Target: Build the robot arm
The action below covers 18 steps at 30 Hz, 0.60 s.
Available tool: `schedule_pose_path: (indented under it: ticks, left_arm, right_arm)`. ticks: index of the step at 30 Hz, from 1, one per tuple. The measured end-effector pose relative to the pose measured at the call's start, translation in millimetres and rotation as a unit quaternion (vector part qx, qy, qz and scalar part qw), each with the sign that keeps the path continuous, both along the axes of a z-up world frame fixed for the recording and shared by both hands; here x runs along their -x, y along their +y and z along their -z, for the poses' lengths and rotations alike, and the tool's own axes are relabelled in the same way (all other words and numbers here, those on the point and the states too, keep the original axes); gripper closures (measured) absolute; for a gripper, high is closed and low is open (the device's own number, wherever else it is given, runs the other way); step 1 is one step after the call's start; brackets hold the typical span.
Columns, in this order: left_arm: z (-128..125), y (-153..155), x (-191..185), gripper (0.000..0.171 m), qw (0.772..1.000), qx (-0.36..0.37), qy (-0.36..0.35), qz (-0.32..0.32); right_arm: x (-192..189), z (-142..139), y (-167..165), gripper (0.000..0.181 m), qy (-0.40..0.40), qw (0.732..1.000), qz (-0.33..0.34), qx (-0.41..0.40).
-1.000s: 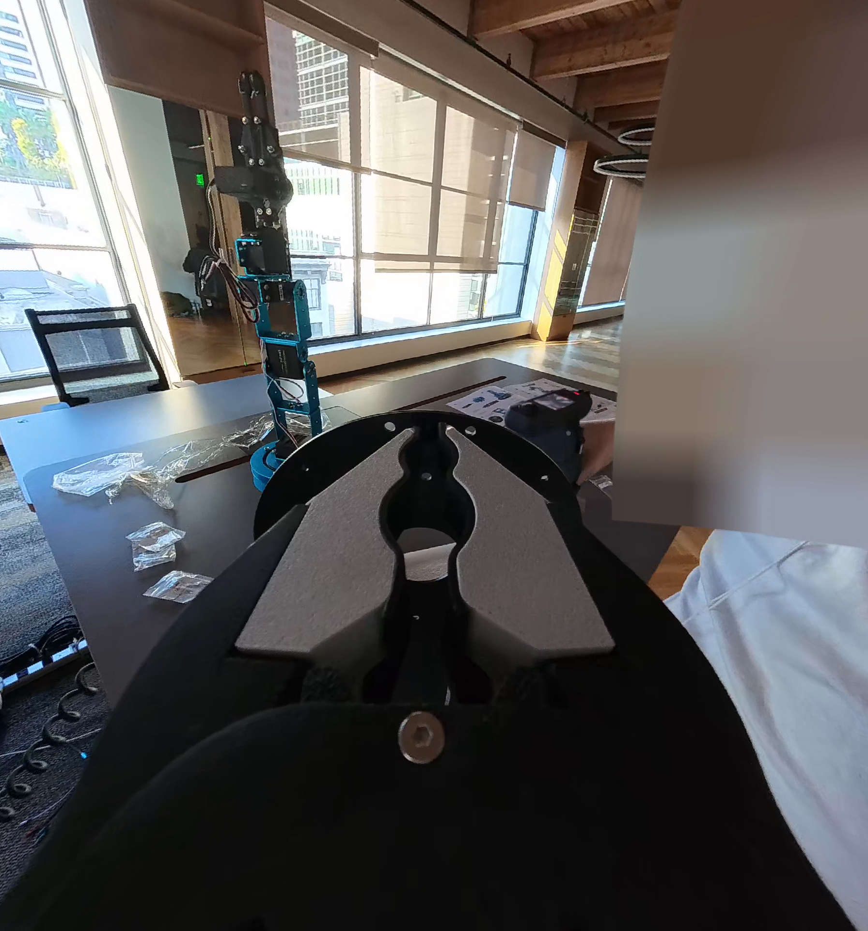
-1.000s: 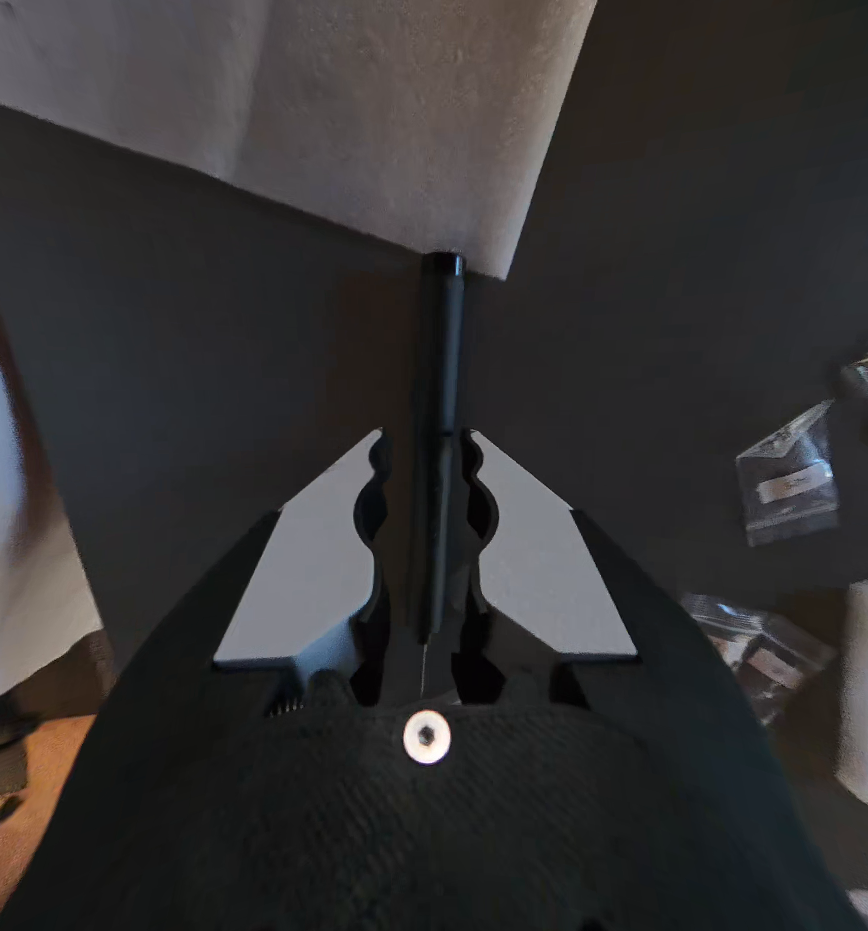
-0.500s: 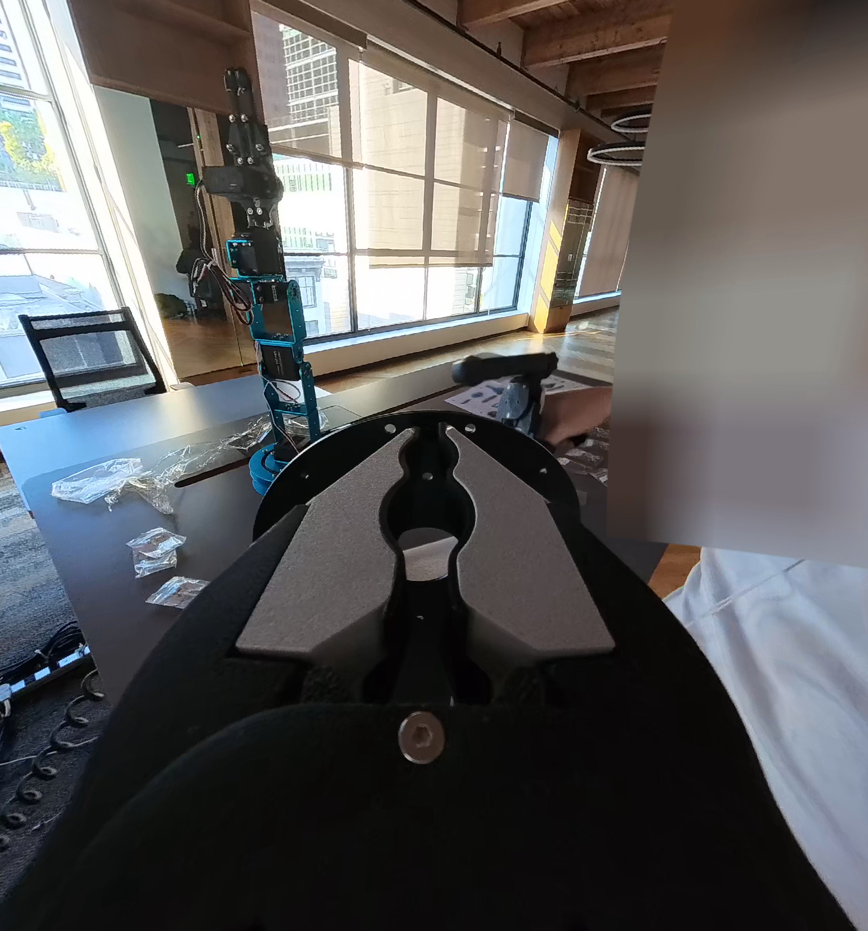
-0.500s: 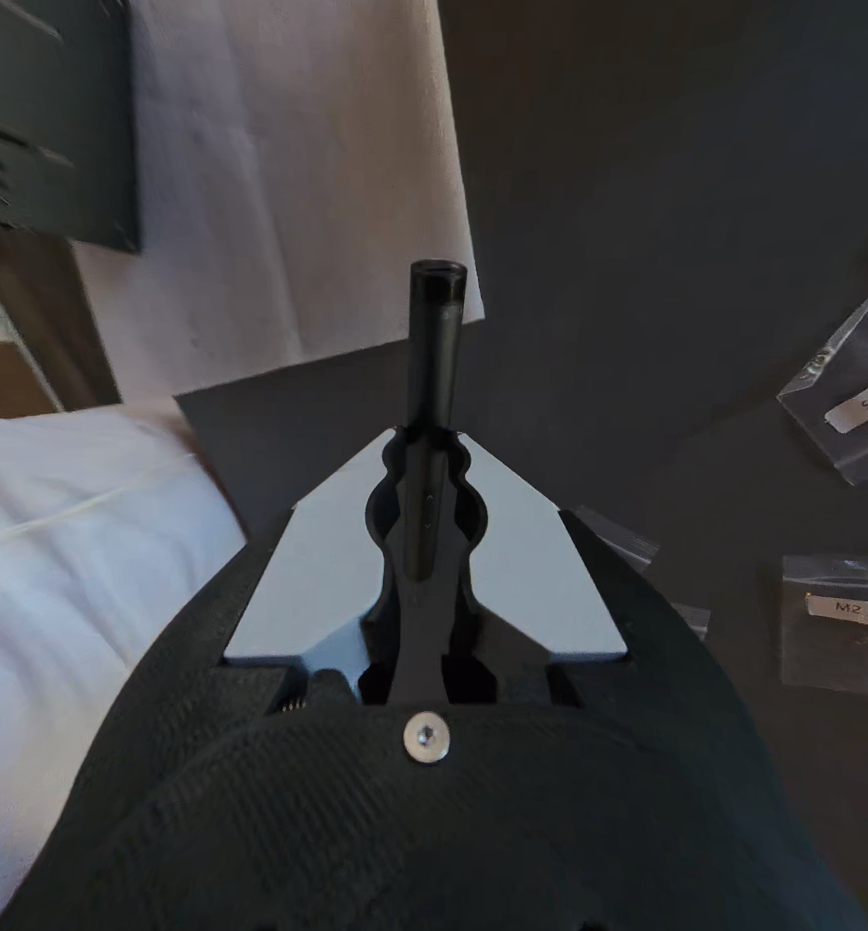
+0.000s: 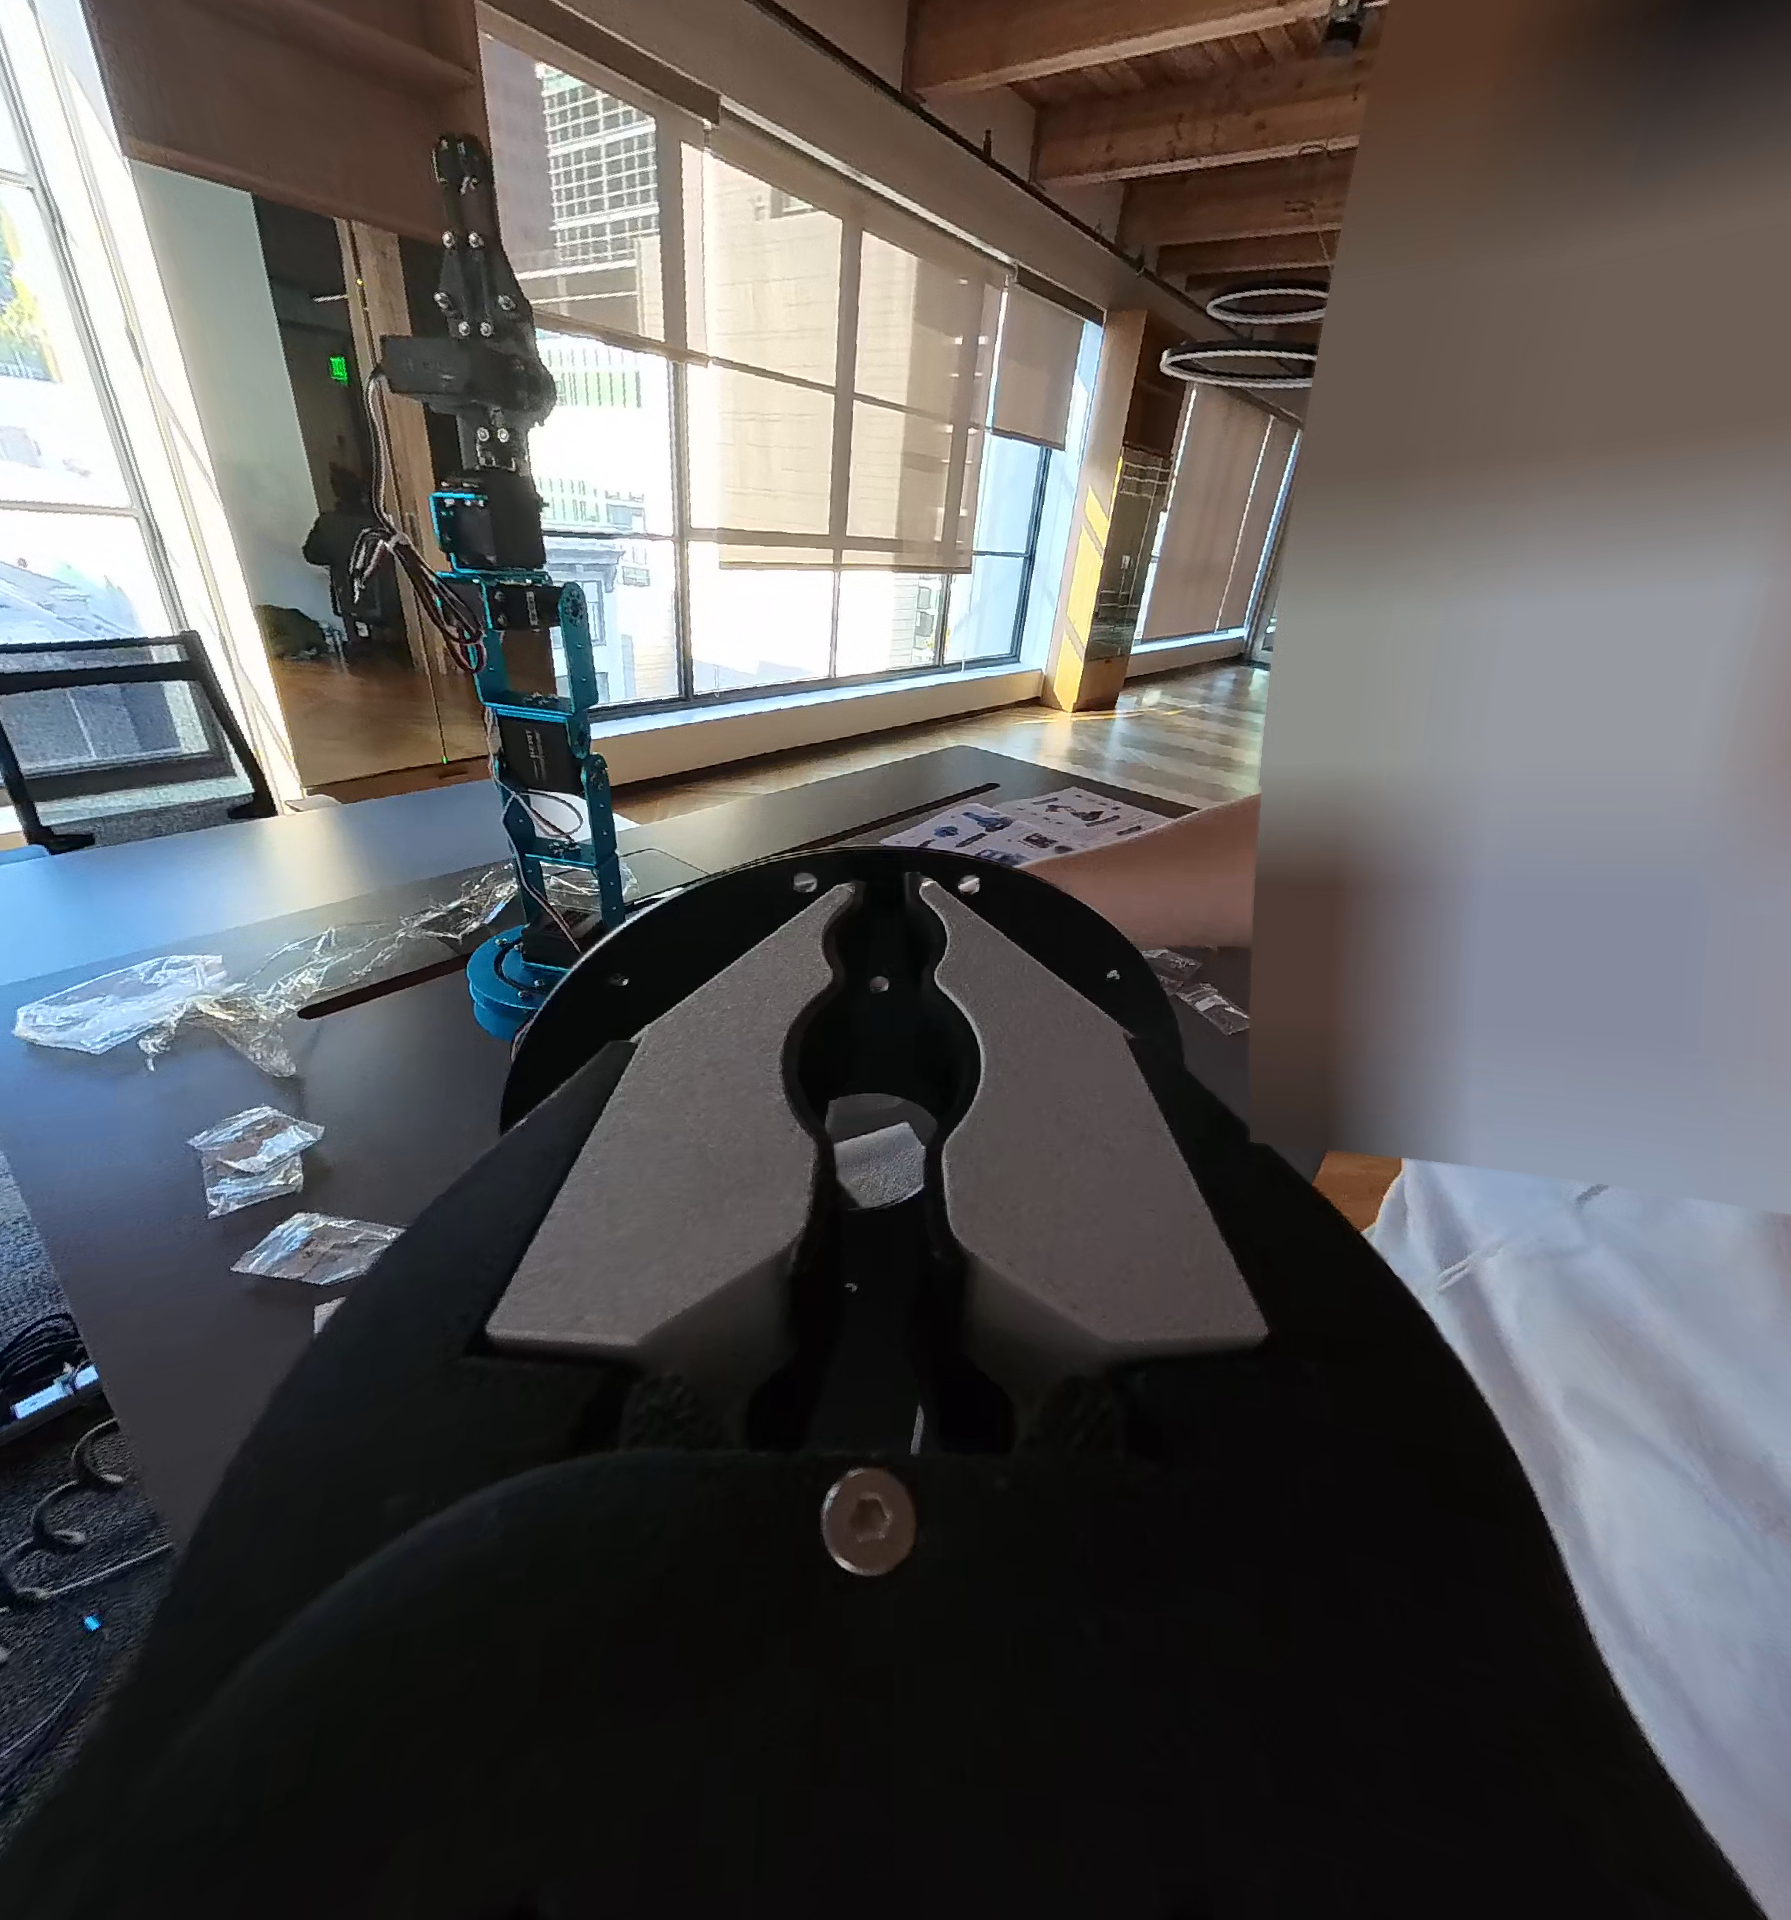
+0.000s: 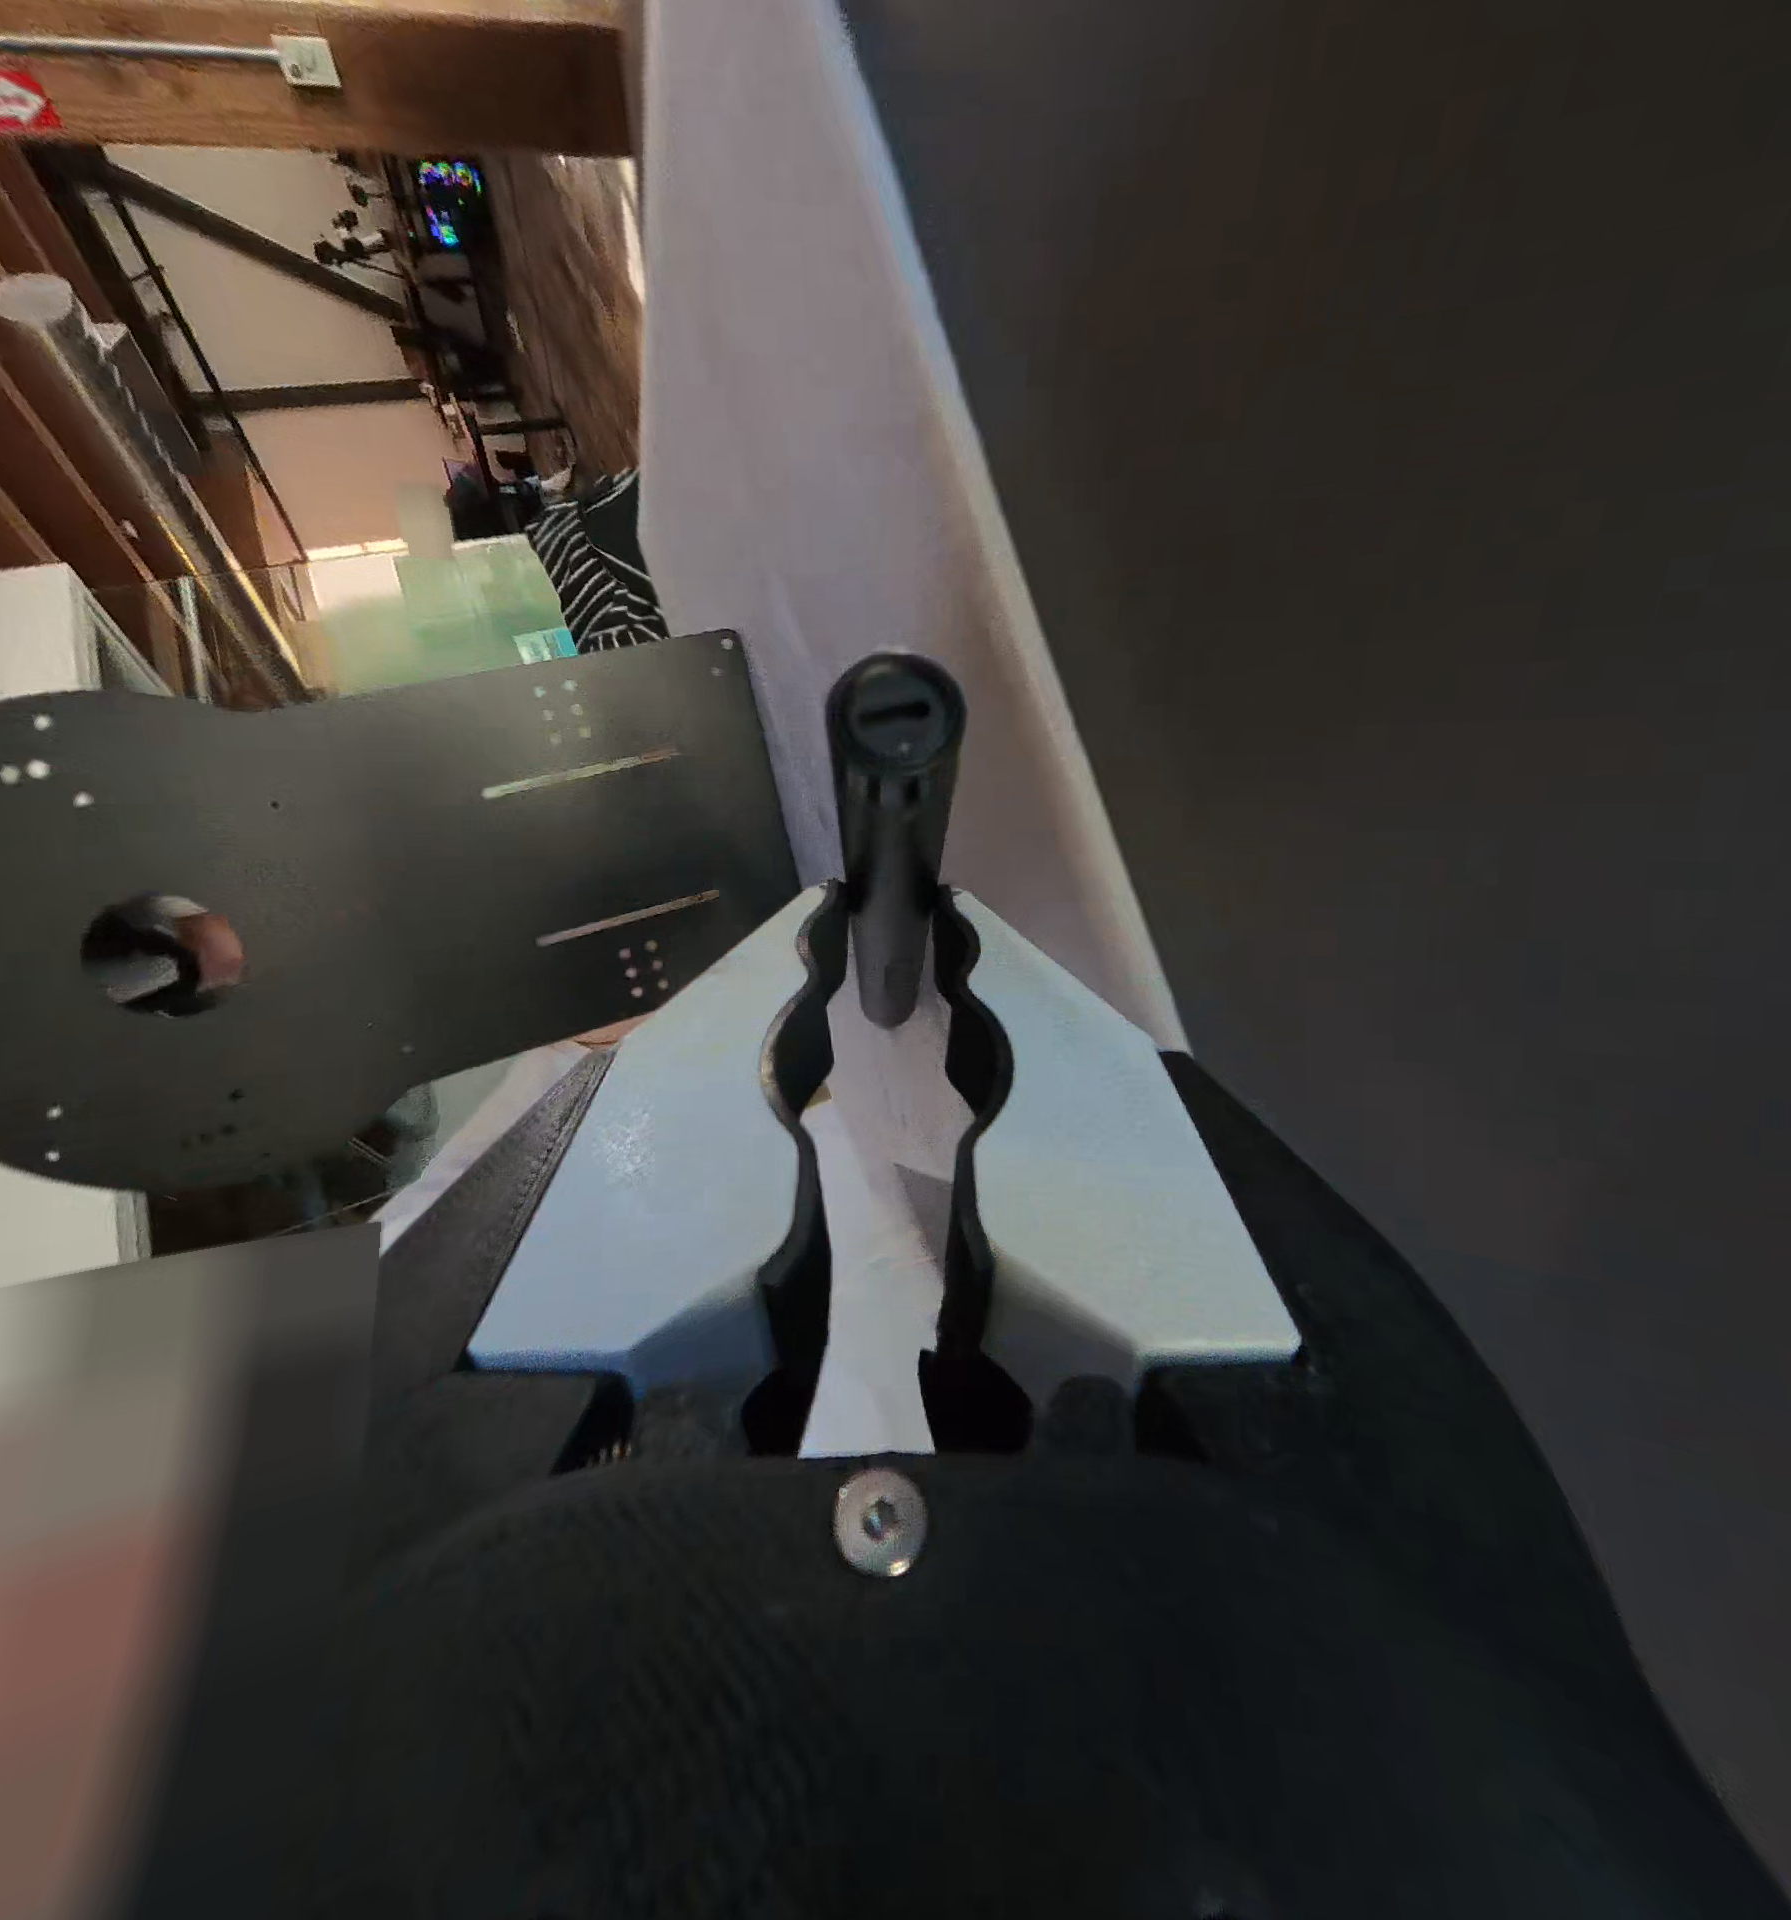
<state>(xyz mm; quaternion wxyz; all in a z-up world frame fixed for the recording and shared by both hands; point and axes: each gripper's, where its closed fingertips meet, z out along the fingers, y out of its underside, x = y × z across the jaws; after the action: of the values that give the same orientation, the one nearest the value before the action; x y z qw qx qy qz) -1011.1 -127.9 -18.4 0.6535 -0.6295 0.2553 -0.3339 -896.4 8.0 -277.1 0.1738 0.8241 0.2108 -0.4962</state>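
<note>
Where fingertips meet, black plate (image 5: 870, 914) within left hand-held gripper (image 5: 889, 894).

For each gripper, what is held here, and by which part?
The left gripper is shut on the edge of a black perforated plate. The right gripper pinches a slim black tool partway along its shaft, its slotted end pointing away.

Left wrist view looks level across the dark table (image 5: 195, 1288) toward sunlit windows; right wrist view, close and tilted, faces a black perforated plate (image 6: 351, 883), possibly the one the left tool (image 5: 886, 904) carries.
</note>
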Motion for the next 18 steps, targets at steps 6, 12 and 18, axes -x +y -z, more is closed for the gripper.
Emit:
schedule_pose_path:
  ticks: [6, 12, 18]
  left_arm:
    - [0, 1, 0, 0.169, 1.0, -0.001, -0.002, -0.004]
    - [0, 0, 1, 0.169, 1.0, -0.001, -0.002, -0.013]
    - [0, 2, -1, 0.168, 1.0, 0.004, -0.002, -0.022]
  right_arm:
    - [-15, 5, 6, 0.155, -0.044, 0.995, -0.019, -0.084]
    - [-11, -43, -26, 0.162, 0.099, 0.934, -0.222, -0.261]
    - [4, -11, -39, 0.123, 0.207, 0.643, -0.456, -0.579]
